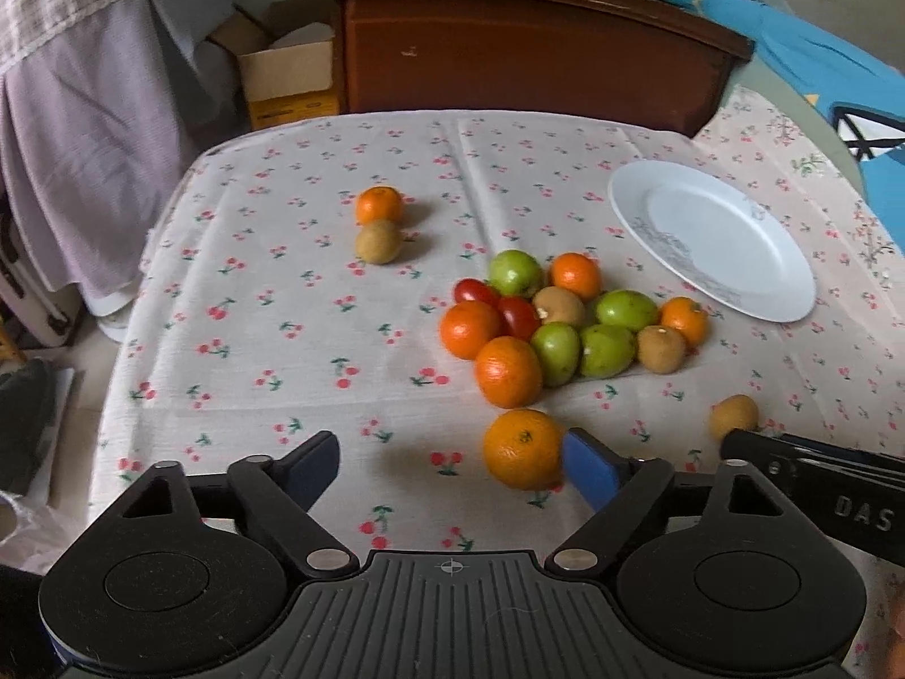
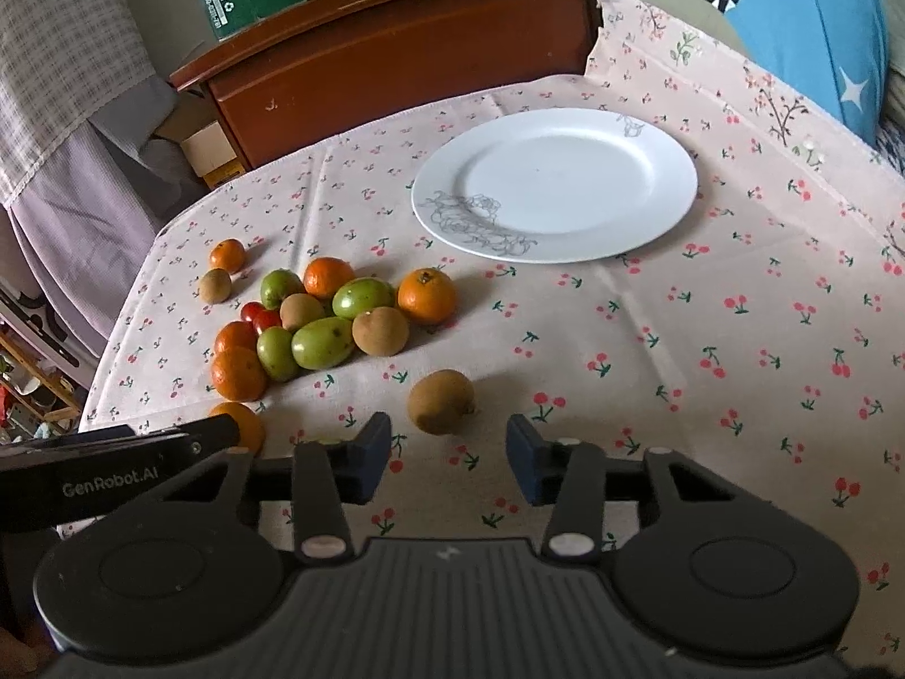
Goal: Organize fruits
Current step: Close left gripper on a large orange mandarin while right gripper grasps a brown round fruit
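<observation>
A loose orange (image 1: 523,448) lies between my left gripper's (image 1: 452,467) wide-spread fingers, right against the right blue pad (image 1: 588,472) and far from the left one. Just ahead of my right gripper (image 2: 447,452), a brown kiwi (image 2: 441,402) sits on the cloth with neither pad touching it. A pile of oranges, green fruits, kiwis and small red tomatoes (image 1: 557,353) (image 2: 322,342) lies mid-table. A white plate (image 1: 712,237) (image 2: 554,181) stands bare at the far right. One orange (image 1: 379,203) and one kiwi (image 1: 378,241) sit apart at the far left.
The table wears a cherry-print cloth (image 1: 283,339) whose left edge drops to the floor. A dark wooden cabinet (image 1: 509,51) stands behind the table, a cardboard box (image 1: 288,73) to its left and blue bedding (image 1: 820,68) to its right.
</observation>
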